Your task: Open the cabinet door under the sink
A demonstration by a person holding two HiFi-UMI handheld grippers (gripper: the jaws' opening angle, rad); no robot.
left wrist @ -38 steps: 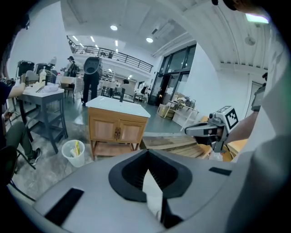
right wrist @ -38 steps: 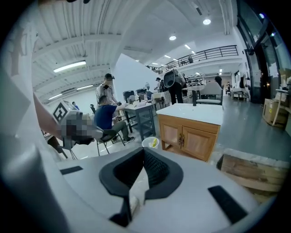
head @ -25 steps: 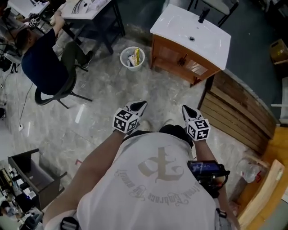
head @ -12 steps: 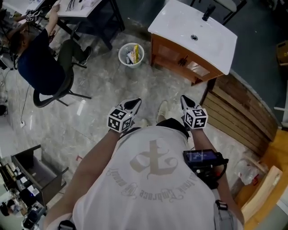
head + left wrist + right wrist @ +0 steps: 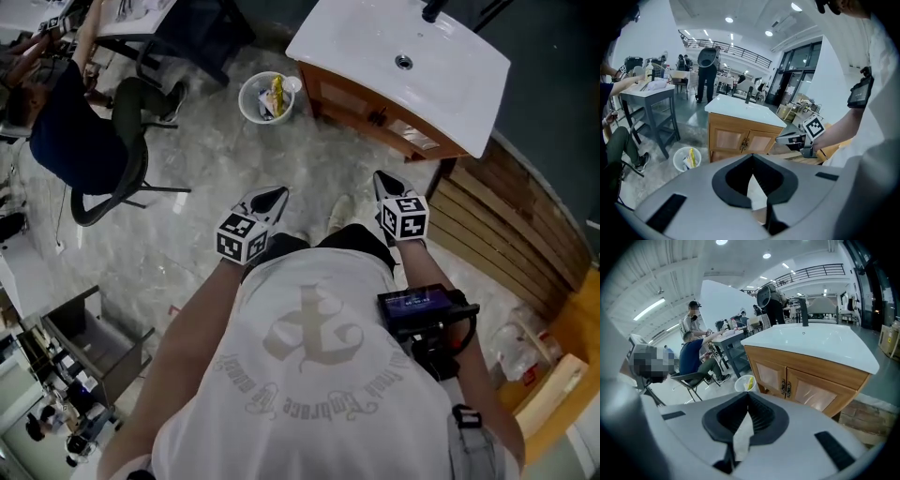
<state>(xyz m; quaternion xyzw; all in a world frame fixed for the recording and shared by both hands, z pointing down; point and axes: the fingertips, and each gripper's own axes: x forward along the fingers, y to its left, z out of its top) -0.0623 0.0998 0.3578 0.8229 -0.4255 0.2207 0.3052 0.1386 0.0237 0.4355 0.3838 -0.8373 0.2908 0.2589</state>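
Observation:
A wooden cabinet with two glass-panelled doors stands under a white sink top with a black faucet. Both doors are closed, with dark handles at the centre seam. My left gripper and right gripper are held in front of my body, both shut with nothing in them, a step short of the cabinet. The left gripper view shows the cabinet ahead past the shut left gripper, with the right gripper beside it. In the right gripper view the shut right gripper points below the doors.
A white waste bin with rubbish stands on the floor left of the cabinet. A person sits on a chair at a grey table further left. Stacked wooden slats lie right of the cabinet. A small screen is strapped to my right forearm.
Both grippers have moved forward toward the cabinet, and the cabinet looks nearer and larger in the head view. The jaws of both stayed shut.

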